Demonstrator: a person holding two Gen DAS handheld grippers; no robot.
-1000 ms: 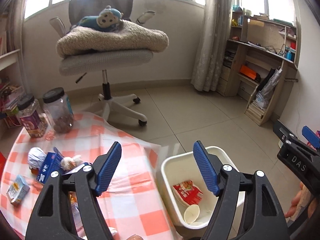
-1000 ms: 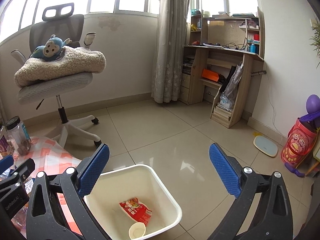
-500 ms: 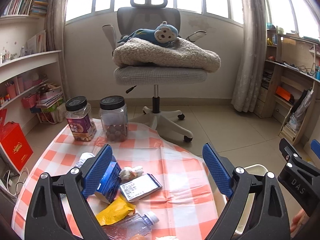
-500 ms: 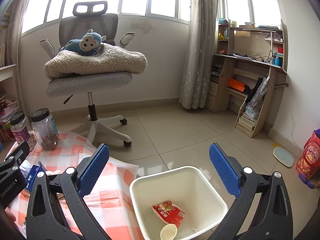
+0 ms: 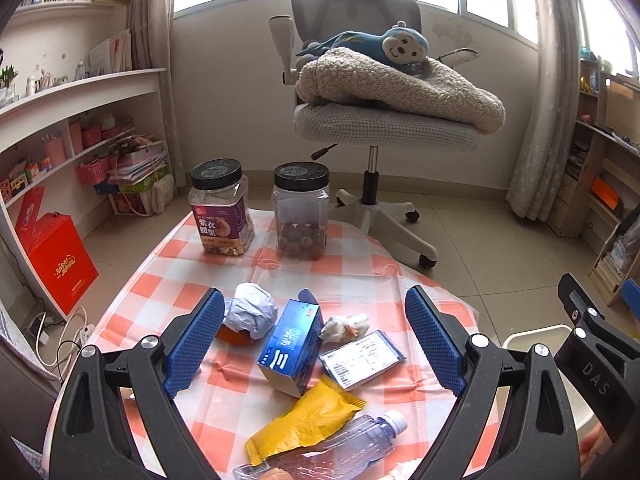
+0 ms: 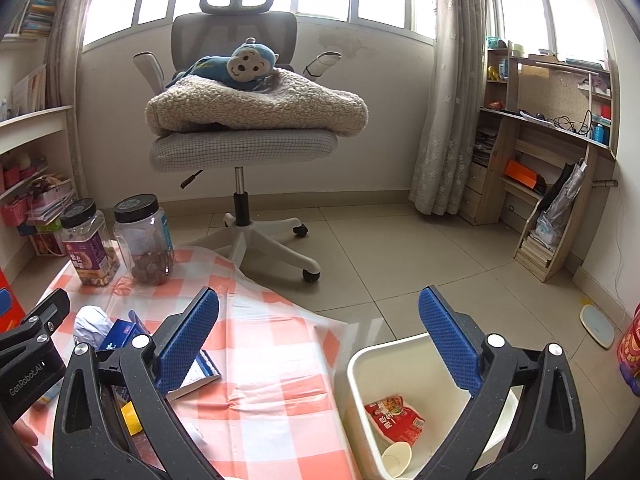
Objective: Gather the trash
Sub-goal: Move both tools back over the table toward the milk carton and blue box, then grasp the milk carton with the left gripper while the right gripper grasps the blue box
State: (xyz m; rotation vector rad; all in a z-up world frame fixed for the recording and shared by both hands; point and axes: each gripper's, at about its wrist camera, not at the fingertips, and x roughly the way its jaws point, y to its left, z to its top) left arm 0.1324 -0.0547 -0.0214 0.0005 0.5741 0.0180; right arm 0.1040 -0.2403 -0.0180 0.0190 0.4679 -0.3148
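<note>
My left gripper point(image 5: 314, 340) is open and empty above the checked tablecloth point(image 5: 352, 276). Under it lie a blue box point(image 5: 291, 348), a crumpled white paper ball point(image 5: 251, 314), a small tissue wad point(image 5: 344, 326), a flat printed packet point(image 5: 362, 358), a yellow wrapper point(image 5: 308, 420) and a clear plastic bottle point(image 5: 340, 448). My right gripper point(image 6: 318, 344) is open and empty, over the table edge beside the white bin point(image 6: 360, 364), which holds a red wrapper point(image 6: 394, 420) and a paper cup point(image 6: 396, 456).
Two black-lidded jars point(image 5: 222, 208) point(image 5: 301, 212) stand at the table's far side. An office chair point(image 5: 376, 120) with a blanket and toy monkey stands behind. A red box point(image 5: 56, 260) and shelves are left; the bin rim point(image 5: 536, 334) shows at right.
My left gripper swung left from over the bin to over the trash on the table. My right gripper also turned left, bringing the table into its view. Both stayed open.
</note>
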